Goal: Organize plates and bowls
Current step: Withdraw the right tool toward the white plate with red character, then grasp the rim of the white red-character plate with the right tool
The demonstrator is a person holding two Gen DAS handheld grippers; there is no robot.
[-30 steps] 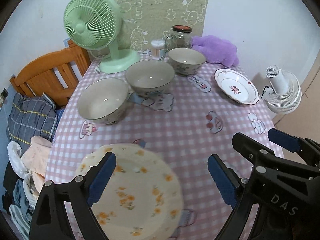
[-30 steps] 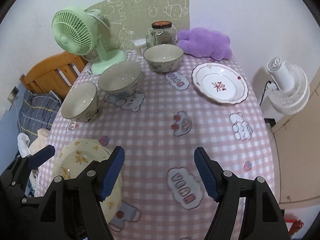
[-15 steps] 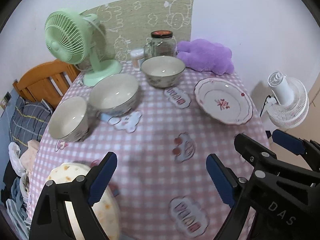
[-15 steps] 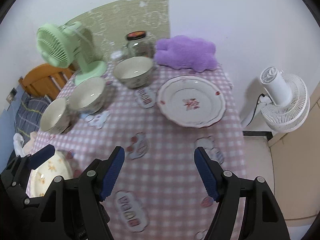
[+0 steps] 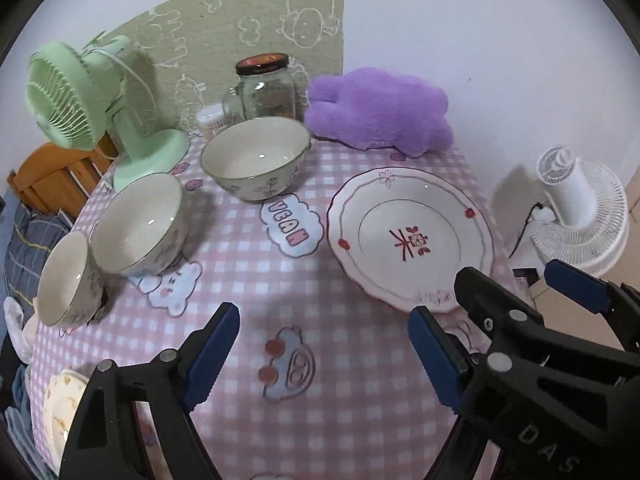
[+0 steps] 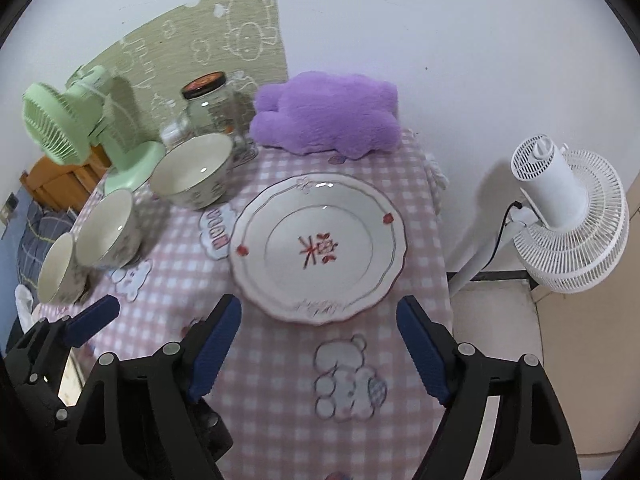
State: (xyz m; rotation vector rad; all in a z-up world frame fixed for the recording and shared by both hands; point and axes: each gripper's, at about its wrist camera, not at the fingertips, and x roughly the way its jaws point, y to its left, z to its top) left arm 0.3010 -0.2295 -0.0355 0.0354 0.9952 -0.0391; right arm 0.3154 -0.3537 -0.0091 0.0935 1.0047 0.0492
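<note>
White plate (image 6: pixel 318 246) and three bowls (image 5: pixel 256 158) lie unstacked; right gripper (image 6: pixel 320 354) widening, left gripper (image 5: pixel 324 354) narrowing, both empty.

The counter (image 5: pixel 256 280), under a pink checked cloth, carries three bowls (image 5: pixel 256 160) in a row, a red-patterned plate (image 5: pixel 408 240), a green fan (image 5: pixel 148 152), a jar (image 5: pixel 266 88) and a purple plush (image 5: pixel 380 112)

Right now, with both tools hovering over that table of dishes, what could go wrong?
The white scalloped plate with red flowers lies flat near the table's right edge; a nudge from the open right tool could slide it off. The three cream bowls crowd together, so lifting one may knock another. The yellow-flowered plate overhangs the table's near-left edge.
</note>
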